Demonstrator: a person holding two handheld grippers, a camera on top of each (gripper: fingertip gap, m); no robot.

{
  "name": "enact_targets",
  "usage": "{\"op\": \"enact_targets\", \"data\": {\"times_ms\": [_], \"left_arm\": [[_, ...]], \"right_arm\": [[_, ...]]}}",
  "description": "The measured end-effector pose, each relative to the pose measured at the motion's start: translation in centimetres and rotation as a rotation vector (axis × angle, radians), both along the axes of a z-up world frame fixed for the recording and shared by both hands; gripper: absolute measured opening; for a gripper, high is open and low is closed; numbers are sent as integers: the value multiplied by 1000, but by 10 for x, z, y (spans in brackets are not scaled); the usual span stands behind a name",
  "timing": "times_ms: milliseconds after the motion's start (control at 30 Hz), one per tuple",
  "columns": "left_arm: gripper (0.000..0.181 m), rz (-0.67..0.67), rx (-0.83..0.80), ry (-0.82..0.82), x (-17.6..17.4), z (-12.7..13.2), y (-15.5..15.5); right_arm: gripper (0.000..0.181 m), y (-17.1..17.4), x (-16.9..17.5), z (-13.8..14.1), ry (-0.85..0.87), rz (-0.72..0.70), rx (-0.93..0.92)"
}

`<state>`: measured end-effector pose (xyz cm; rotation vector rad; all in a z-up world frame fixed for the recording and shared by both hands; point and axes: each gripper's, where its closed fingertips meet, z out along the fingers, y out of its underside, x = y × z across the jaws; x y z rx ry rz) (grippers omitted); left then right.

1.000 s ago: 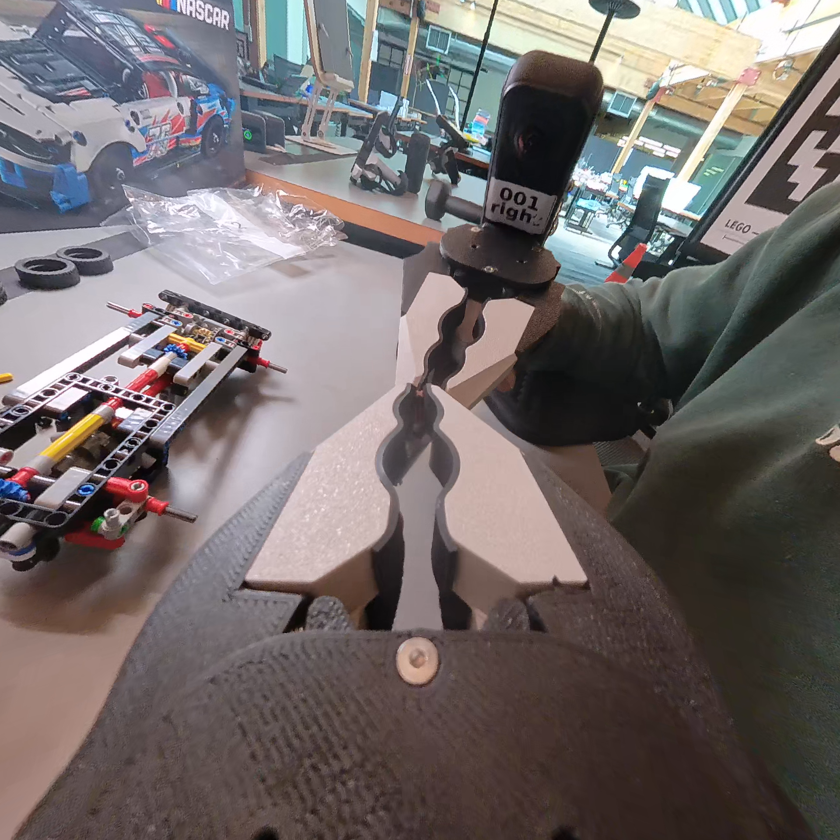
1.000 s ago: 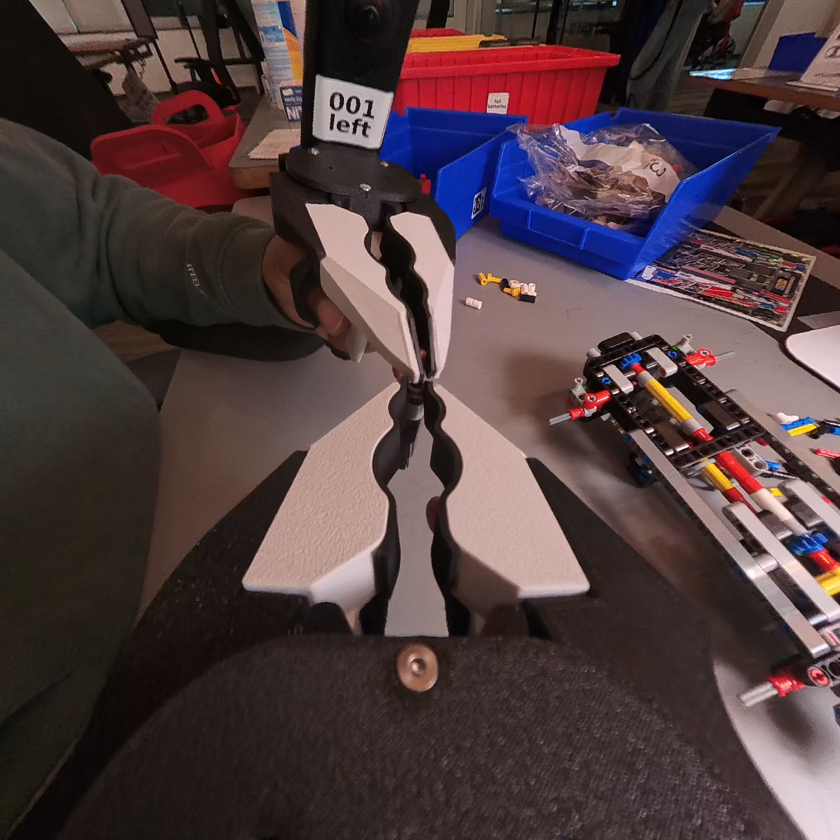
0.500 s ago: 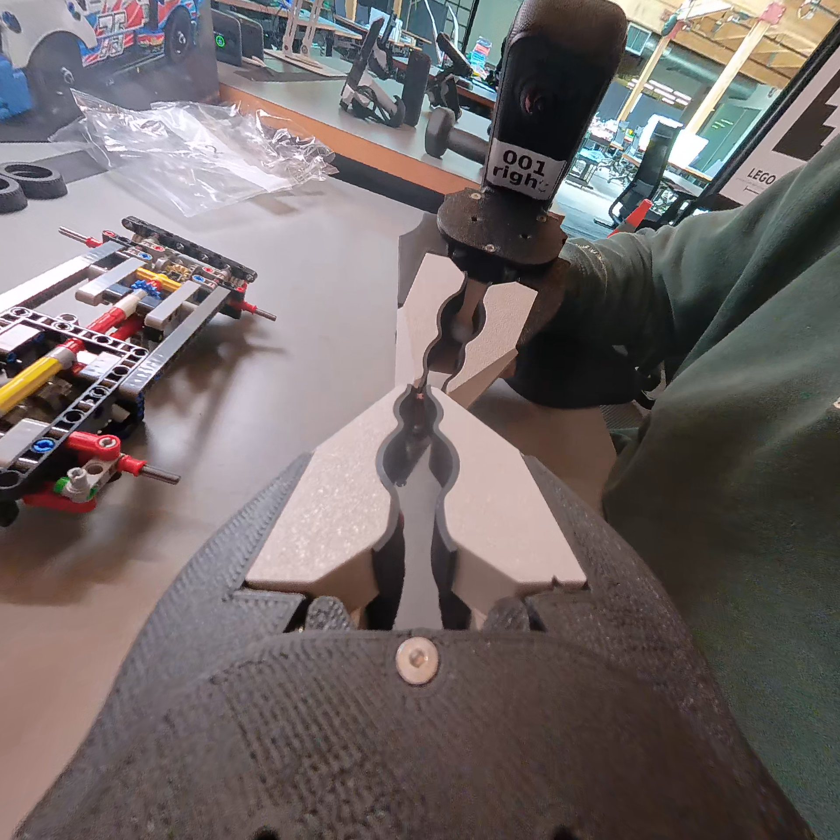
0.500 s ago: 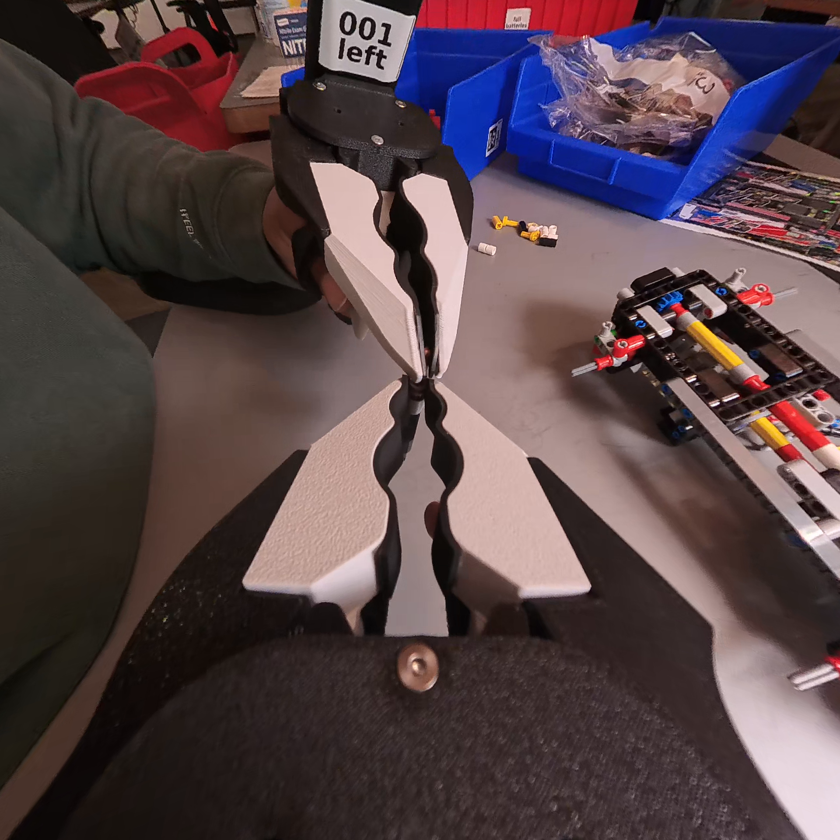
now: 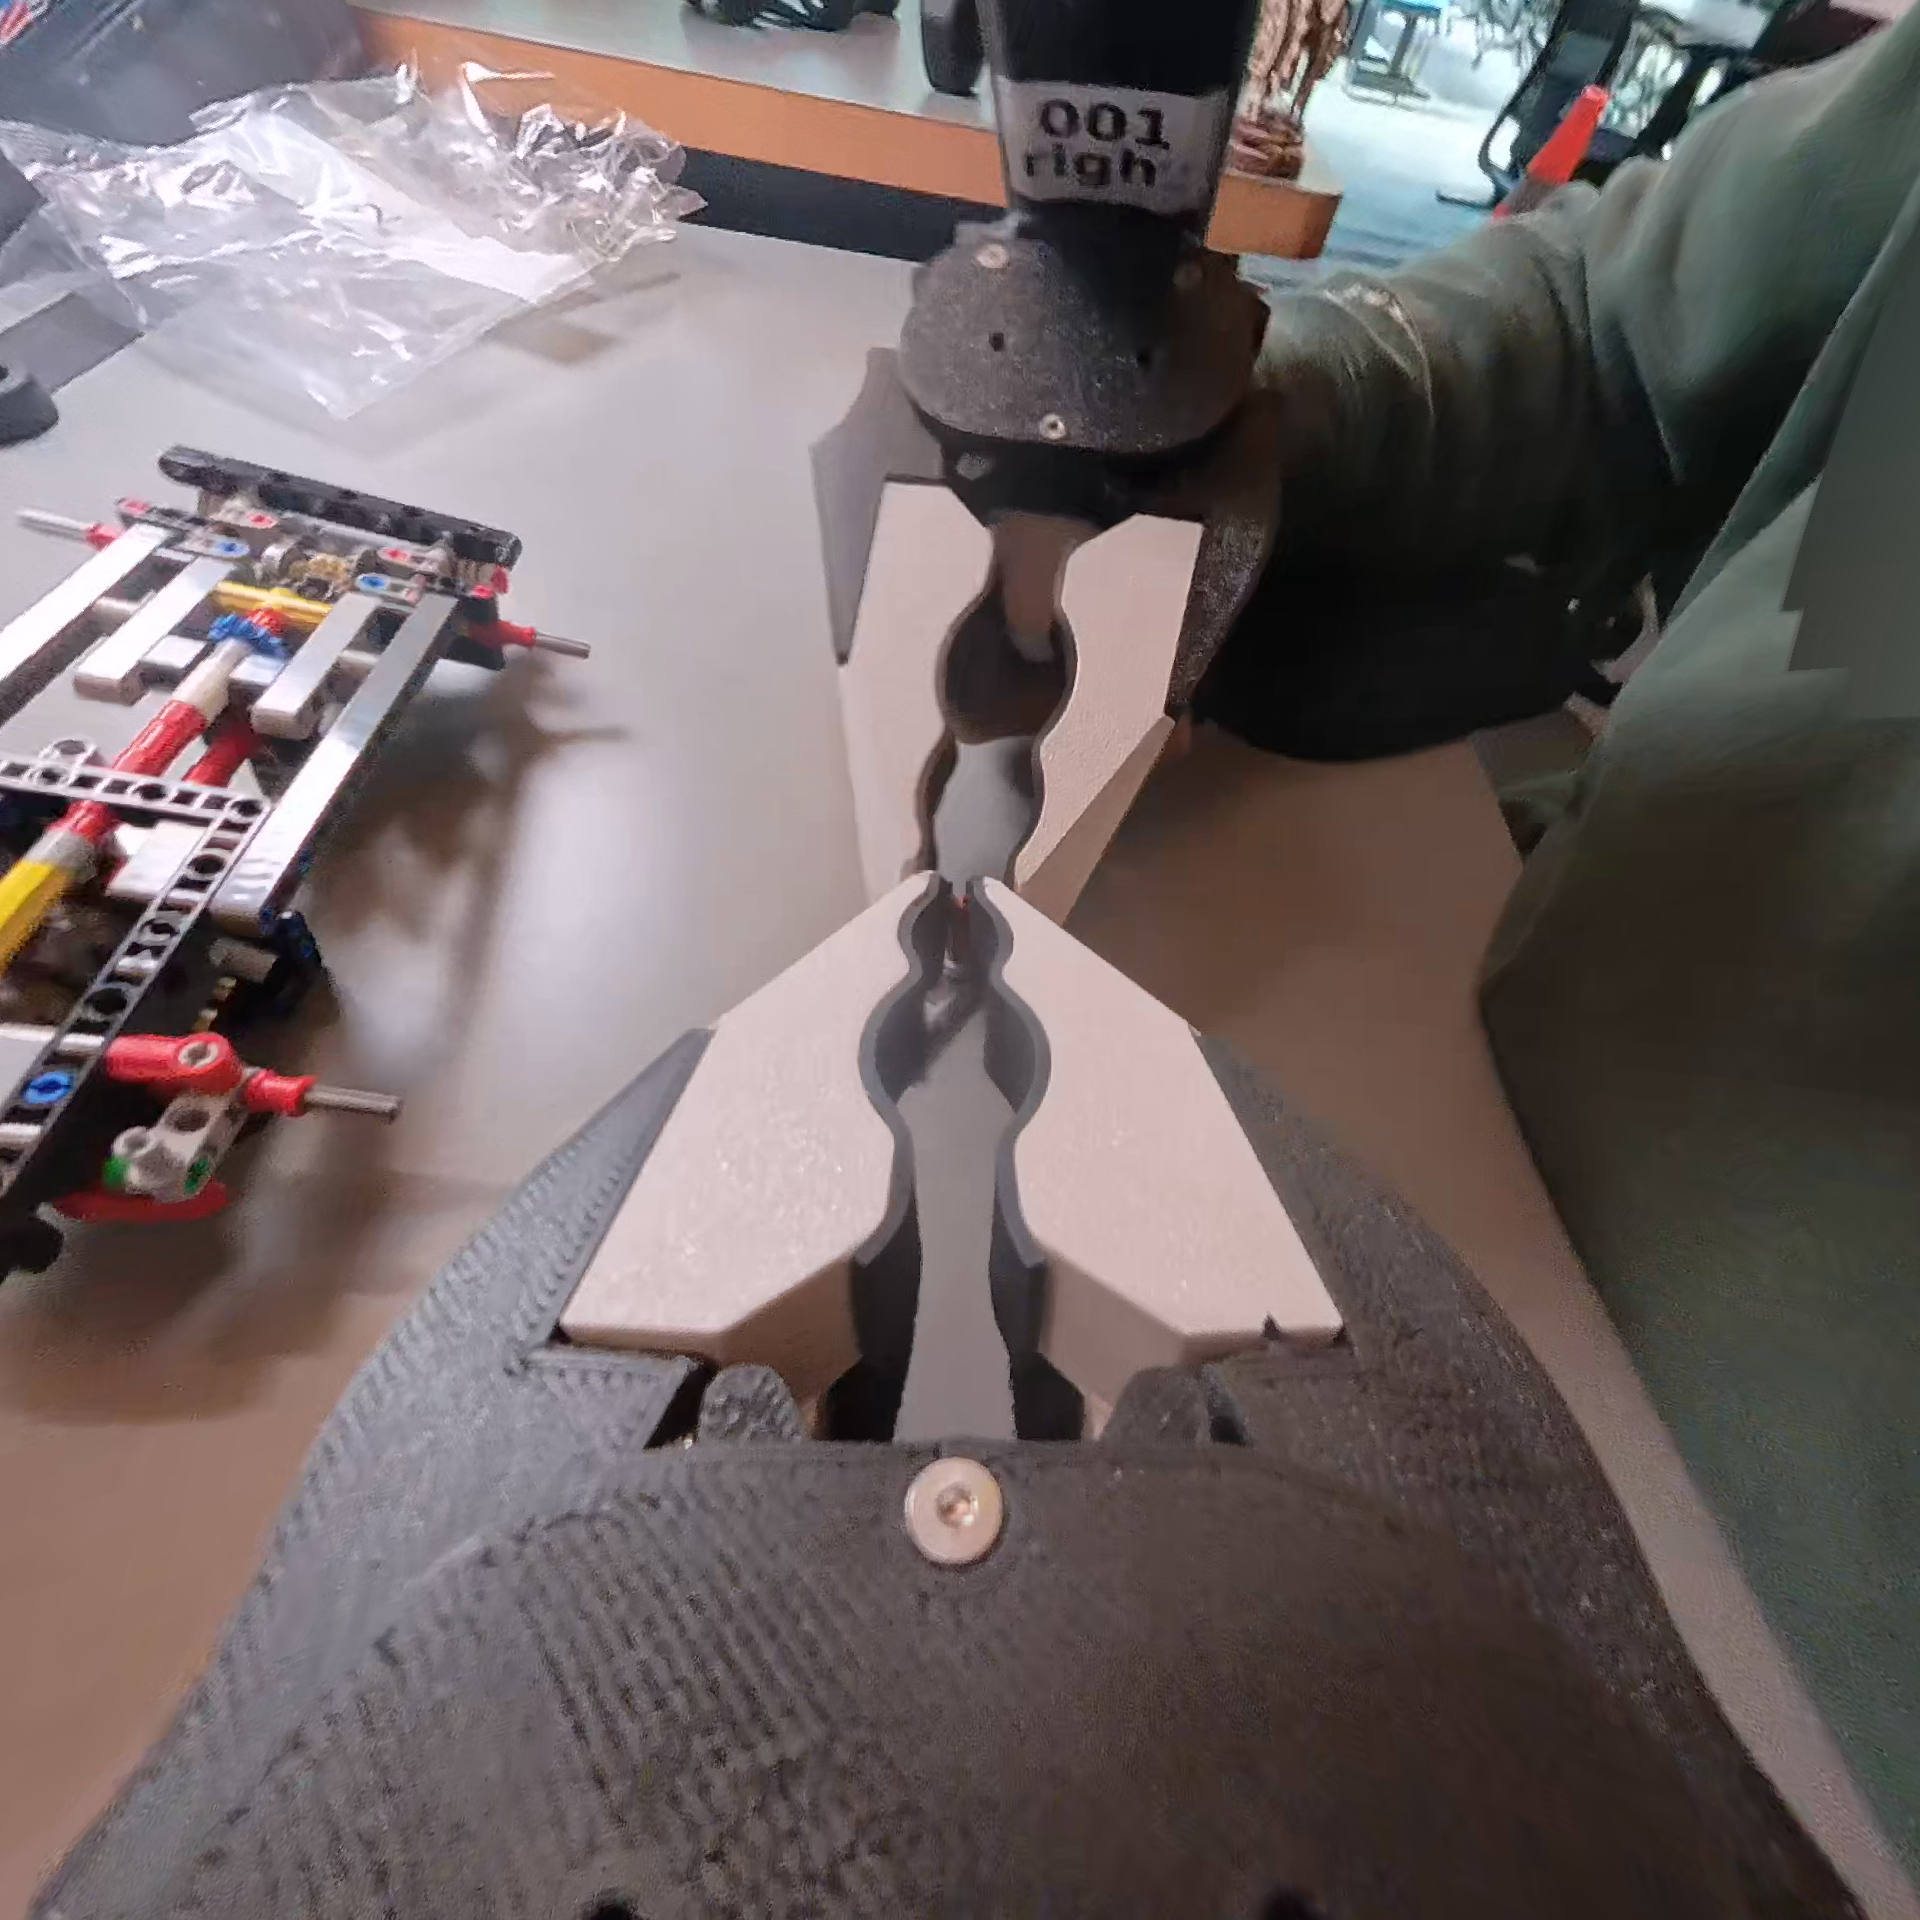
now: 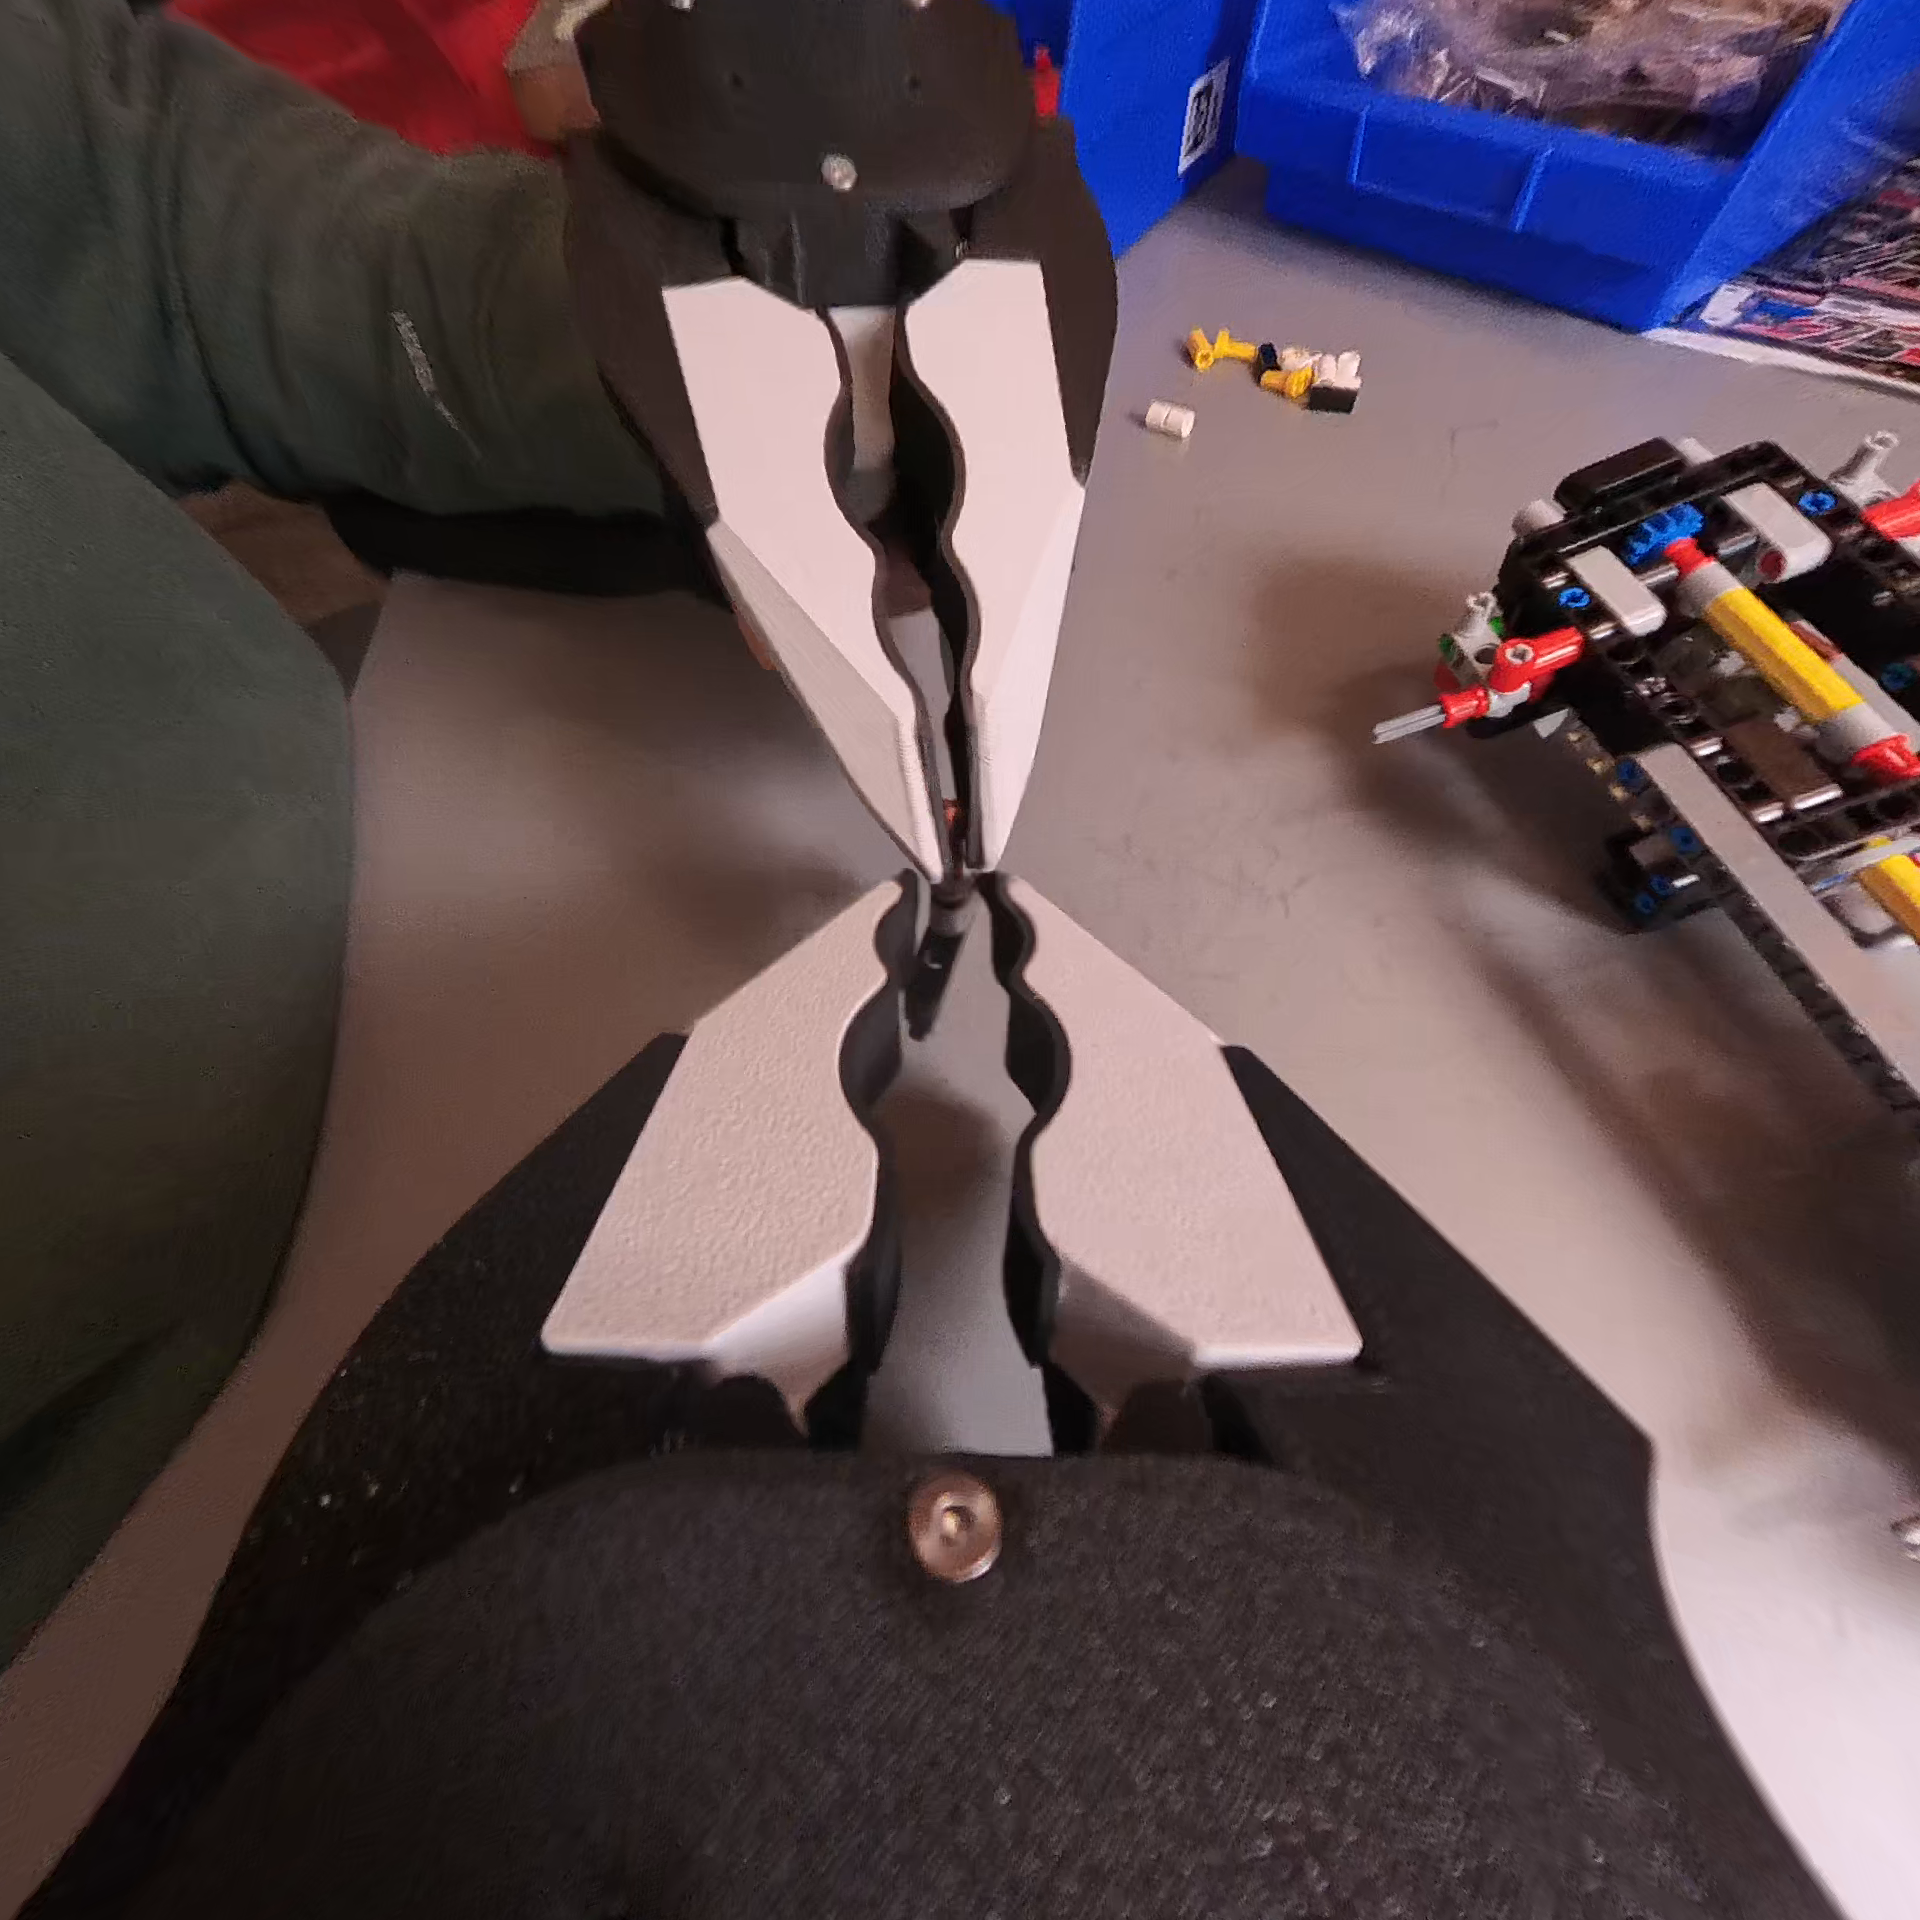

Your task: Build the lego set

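I am holding both grippers tip to tip above the grey table (image 6: 1299, 831), near its front edge where my green sleeves come in. My left gripper (image 5: 954, 902) is pinching narrow on a small dark piece with a red end (image 5: 958, 940), which is sitting between its fingertips; in the right wrist view the same left gripper (image 6: 954, 847) is pointing down toward me with a trace of red showing at its tips. My right gripper (image 6: 948, 902) is closing narrow on a short dark pin (image 6: 940, 951) lodged between its fingers. In the left wrist view the right gripper (image 5: 961, 862) is meeting mine at the tips. Whether the two small pieces are one joined part or two touching parts, I cannot tell; the contact point is too small and blurred.

The partly built lego chassis (image 5: 197, 790) is lying flat on the table, well apart from both grippers, toward the far side from my body; in the right wrist view the chassis (image 6: 1745, 686) is running off the right edge of the frame. A small cluster of loose yellow, white and black pieces (image 6: 1283, 366) is lying beyond it, near the blue bins (image 6: 1475, 197) at the table's edge. Crumpled clear plastic bags (image 5: 343, 208) are lying near the opposite table edge.
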<state>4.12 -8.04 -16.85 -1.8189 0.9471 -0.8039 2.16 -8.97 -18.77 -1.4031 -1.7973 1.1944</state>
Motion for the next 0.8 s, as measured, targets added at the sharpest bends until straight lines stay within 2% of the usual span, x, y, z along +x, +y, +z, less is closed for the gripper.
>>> {"op": "enact_targets", "data": {"times_ms": [67,233,333,400,600,700,800], "left_arm": [[2,-18,35,52,4,-6,-3],[3,-11,41,72,3,-13,-3],[26,-40,22,26,1,-7,-8],[34,-64,-15,54,-7,-13,-10],[27,-89,-22,285,-13,-54,-9],[14,-89,4,306,-7,-56,-6],[7,-85,27,325,-7,-57,-5]], "right_arm": [[15,0,3,-6,-37,30,76],[3,-3,6,-11,-58,61,95],[3,-2,9,-19,-90,93,148],[3,-1,12,-21,-104,135,170],[3,-2,13,-23,-130,241,197],[3,-1,14,-23,-159,267,216],[12,-1,17,-24,-210,281,247]]}}
